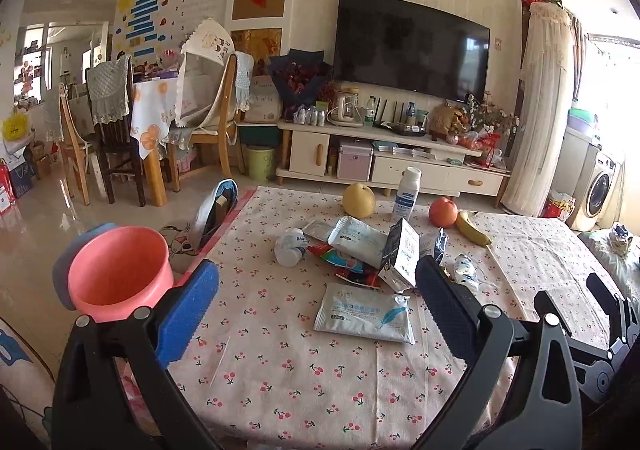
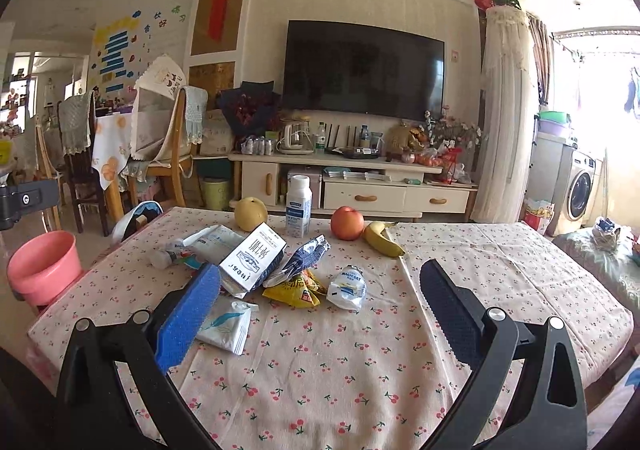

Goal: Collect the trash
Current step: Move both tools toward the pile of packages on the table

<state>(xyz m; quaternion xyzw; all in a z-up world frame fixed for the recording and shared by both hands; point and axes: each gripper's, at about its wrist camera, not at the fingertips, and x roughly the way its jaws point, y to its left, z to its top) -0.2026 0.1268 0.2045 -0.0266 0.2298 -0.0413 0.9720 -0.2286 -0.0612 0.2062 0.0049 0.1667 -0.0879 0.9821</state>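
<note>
A cherry-print tablecloth (image 2: 360, 362) covers the table in front of me. My left gripper (image 1: 316, 302) and right gripper (image 2: 320, 302) both hang spread wide over it, holding nothing. Just past the fingers lies a wipes pack (image 1: 366, 313), then the trash heap: a milk carton (image 2: 252, 258), a yellow wrapper (image 2: 294, 290), a crumpled bottle (image 2: 347, 288). The pink bin (image 1: 118, 270) stands off the table's left edge. Farther back sit a pear (image 2: 251, 213), apple (image 2: 347, 223) and banana (image 2: 382, 238).

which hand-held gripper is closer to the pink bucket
Left. The left hand-held gripper has the pink bucket right beside its blue finger; for the right hand-held gripper the bucket sits far off, past the table's left edge.
</note>
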